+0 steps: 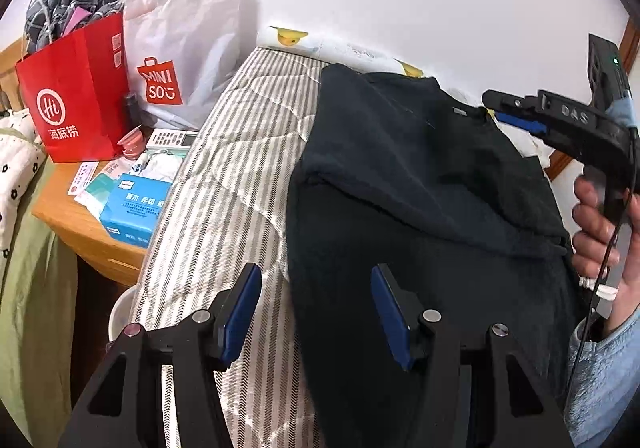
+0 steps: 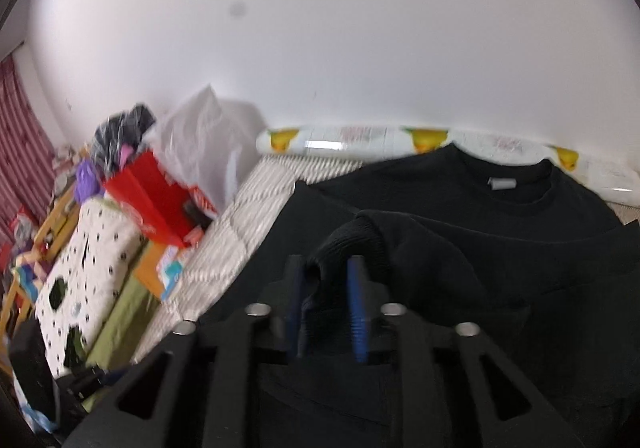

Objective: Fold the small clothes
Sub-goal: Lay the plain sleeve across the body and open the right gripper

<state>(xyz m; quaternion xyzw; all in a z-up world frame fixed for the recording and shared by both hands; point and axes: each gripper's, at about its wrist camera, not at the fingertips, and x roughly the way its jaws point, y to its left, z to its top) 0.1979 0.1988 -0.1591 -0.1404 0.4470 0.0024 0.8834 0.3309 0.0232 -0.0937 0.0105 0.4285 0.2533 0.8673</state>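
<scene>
a black sweatshirt [image 2: 460, 248] lies on the striped bed [image 1: 240, 151], mid-fold, as the right gripper [image 2: 326, 304], part open, straddles its loose cuff and the left gripper [image 1: 316, 312] hovers half open, empty; next, likely squaring the hem.

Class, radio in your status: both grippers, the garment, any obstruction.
Left gripper open, over sweater edge. Right gripper open, sleeve cuff loose between jaws. Sweater on bed, one sleeve folded in. Nothing blocking.
</scene>
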